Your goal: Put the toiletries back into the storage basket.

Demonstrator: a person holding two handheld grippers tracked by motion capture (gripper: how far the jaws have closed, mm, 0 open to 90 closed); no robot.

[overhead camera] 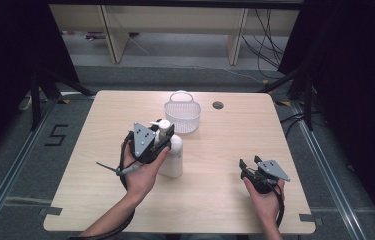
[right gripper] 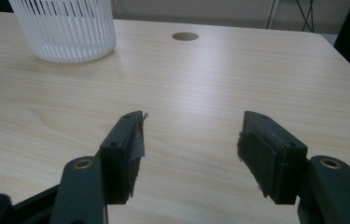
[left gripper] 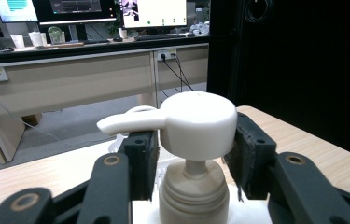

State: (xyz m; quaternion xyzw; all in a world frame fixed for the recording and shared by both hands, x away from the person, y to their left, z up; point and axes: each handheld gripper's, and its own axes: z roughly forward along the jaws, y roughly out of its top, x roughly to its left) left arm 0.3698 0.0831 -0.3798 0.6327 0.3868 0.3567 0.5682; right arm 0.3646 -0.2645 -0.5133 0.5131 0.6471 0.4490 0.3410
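L fingers [left gripper: 140,158] clamp pump head [left gripper: 198,123].

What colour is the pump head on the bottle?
Off-white, a creamy shade; the pump head shows best in the left gripper view.

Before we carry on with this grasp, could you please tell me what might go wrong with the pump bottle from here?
The left gripper has its fingers around the pump head, not the bottle's body; that head may sink or turn under load, so the grip could slip.

The pump bottle stands tall and narrow, so a sideways pull might tip it.

The basket stands close behind; a swing could knock it.
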